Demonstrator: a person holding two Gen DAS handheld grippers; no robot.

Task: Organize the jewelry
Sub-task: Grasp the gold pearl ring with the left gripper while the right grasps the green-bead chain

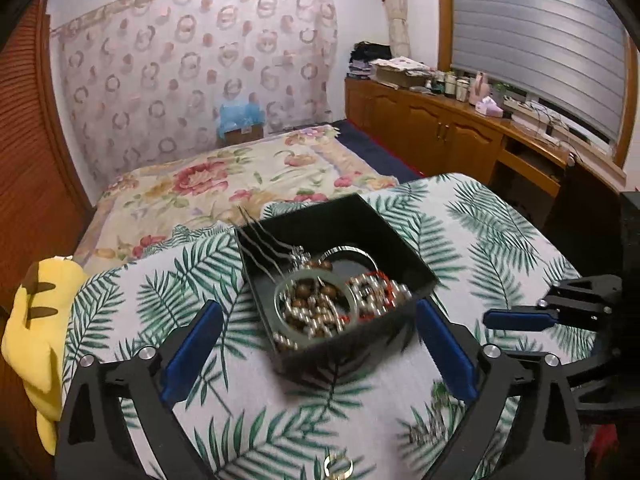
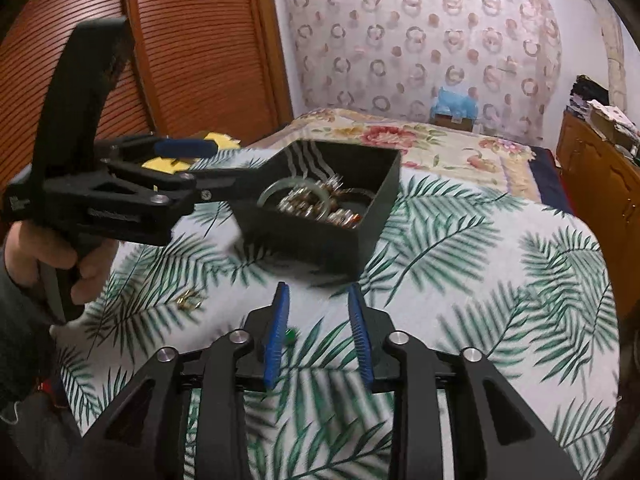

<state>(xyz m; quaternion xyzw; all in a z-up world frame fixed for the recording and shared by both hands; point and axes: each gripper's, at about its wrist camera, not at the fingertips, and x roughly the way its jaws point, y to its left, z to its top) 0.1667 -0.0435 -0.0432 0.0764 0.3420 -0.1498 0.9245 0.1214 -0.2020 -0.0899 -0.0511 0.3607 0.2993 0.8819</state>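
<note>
Your left hand-held gripper (image 1: 320, 336) hovers with fingers wide apart around the near corner of the black jewelry box (image 1: 336, 276), which sits mid-table on the palm-leaf cloth (image 1: 480, 224). Your right hand-held gripper (image 2: 320, 336) hangs apart, holding nothing. Gold rings (image 2: 190, 302) lie loose near the table's left edge. Closing carelessly could tip the heaped box.

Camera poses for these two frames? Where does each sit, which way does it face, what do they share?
Left wrist: on the left gripper, facing the bed; jaws open around the black jewelry box; right gripper enters at the right edge.
Right wrist: on the right gripper, facing the bed; jaws parted over the palm-print tablecloth; the person's left hand shows.
Shared: box, tablecloth, bed.
</note>
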